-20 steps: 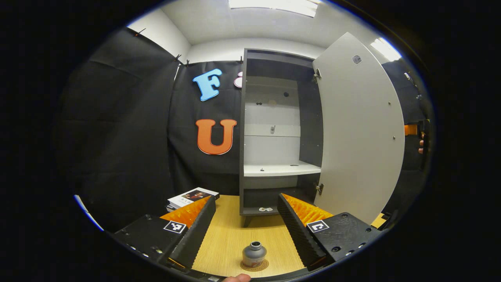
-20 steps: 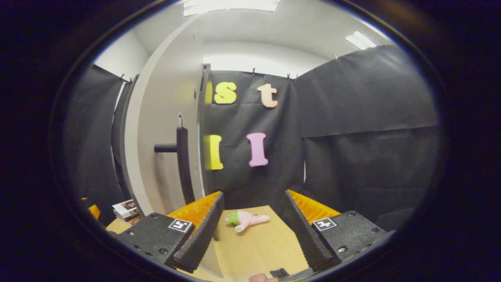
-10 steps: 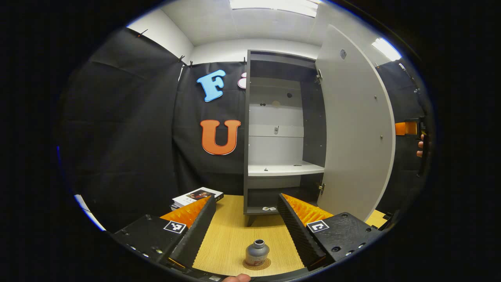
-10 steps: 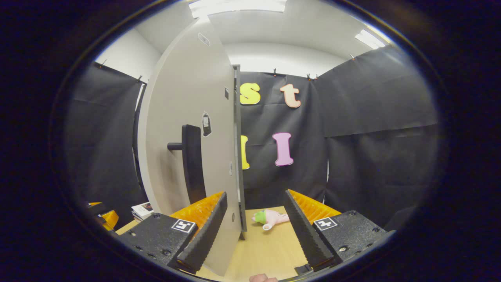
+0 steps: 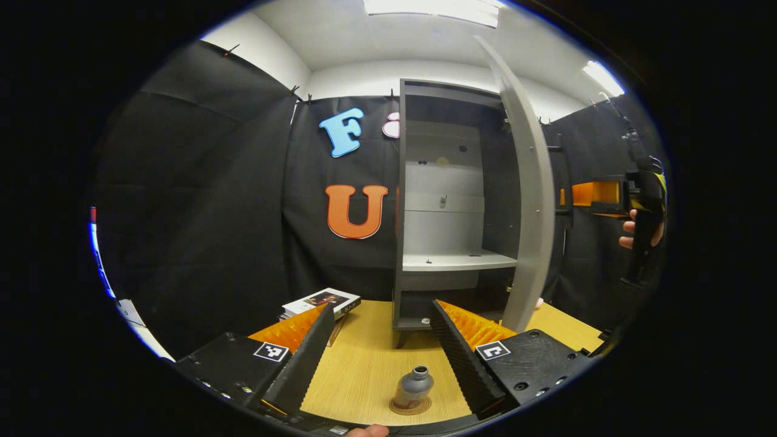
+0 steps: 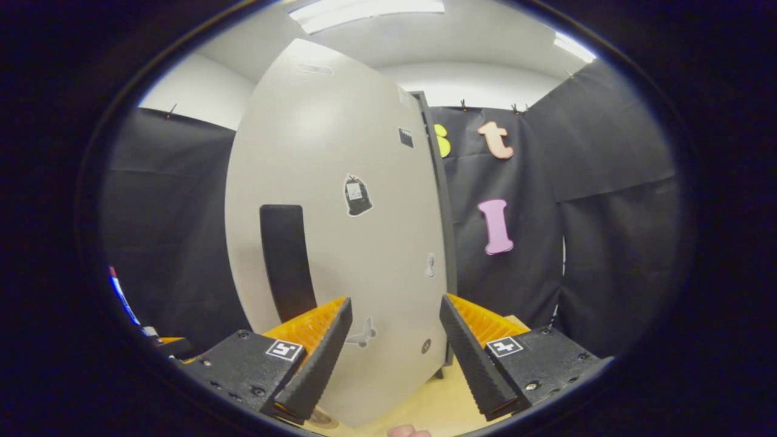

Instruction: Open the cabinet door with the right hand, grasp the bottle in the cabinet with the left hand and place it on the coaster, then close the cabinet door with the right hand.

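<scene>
Bottle (image 5: 411,387) sitting on coaster (image 5: 410,407) at table (image 5: 364,370) near edge, between spread left gripper (image 5: 381,355) fingers. Right gripper (image 6: 394,352) spread, facing half-open cabinet door (image 6: 340,243). Books (image 5: 320,301) lying beside cabinet (image 5: 452,206).

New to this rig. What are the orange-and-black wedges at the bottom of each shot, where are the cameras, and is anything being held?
The wedges are the two fingers of a handheld gripper; a person holds one in each hand, with no robot arm. Each picture comes from a fisheye camera riding on one gripper and looking along its fingers.

In the left gripper view, the left gripper is open and holds nothing. Just ahead of it a small grey bottle stands on a round coaster on the wooden table. Behind stand an open cabinet and some books. At the far right a hand holds the other gripper.

In the right gripper view, the right gripper is open, close in front of the cabinet door, which is partly swung toward closing, beside its black handle.
</scene>
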`<state>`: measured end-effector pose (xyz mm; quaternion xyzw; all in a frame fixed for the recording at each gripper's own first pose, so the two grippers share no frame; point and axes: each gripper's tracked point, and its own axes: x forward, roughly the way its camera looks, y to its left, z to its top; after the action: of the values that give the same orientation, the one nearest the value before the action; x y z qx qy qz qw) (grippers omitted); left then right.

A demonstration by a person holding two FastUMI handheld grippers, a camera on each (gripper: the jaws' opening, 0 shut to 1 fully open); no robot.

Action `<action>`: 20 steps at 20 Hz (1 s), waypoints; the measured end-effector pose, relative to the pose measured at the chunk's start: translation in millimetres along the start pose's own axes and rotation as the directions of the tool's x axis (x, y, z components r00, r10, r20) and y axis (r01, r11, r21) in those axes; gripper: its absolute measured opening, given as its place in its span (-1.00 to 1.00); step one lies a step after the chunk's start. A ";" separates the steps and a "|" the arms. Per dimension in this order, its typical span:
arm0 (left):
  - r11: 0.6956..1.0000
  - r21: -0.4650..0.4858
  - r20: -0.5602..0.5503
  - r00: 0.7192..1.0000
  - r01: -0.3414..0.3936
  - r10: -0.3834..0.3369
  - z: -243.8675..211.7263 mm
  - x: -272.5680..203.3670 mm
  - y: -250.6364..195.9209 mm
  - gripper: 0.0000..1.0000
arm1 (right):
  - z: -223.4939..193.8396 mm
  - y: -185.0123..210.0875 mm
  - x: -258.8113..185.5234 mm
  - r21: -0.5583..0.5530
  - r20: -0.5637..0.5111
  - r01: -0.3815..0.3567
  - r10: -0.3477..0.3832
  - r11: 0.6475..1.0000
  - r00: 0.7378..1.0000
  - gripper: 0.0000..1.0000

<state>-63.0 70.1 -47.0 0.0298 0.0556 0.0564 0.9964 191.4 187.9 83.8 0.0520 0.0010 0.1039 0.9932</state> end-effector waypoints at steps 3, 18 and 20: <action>1.000 -0.001 -0.002 1.000 -0.018 0.018 -0.6 1.0 10.7 0.92 | -3.0 34.3 32.2 -0.018 -0.002 -0.057 0.057 0.998 0.998 0.91; 0.999 0.002 -0.024 0.999 -0.040 0.040 -9.4 8.4 23.1 0.92 | 0.1 69.4 82.1 -0.126 0.067 -0.039 0.048 0.991 0.997 0.94; 1.000 0.000 -0.020 0.999 -0.030 0.030 -6.4 11.6 17.5 0.92 | 0.8 49.7 55.0 -0.130 0.071 -0.028 0.037 0.991 0.997 0.94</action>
<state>-54.2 89.2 -53.4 0.0298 0.0649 0.0715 0.9949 235.0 247.5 90.2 -0.0083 -0.0432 0.1179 0.9921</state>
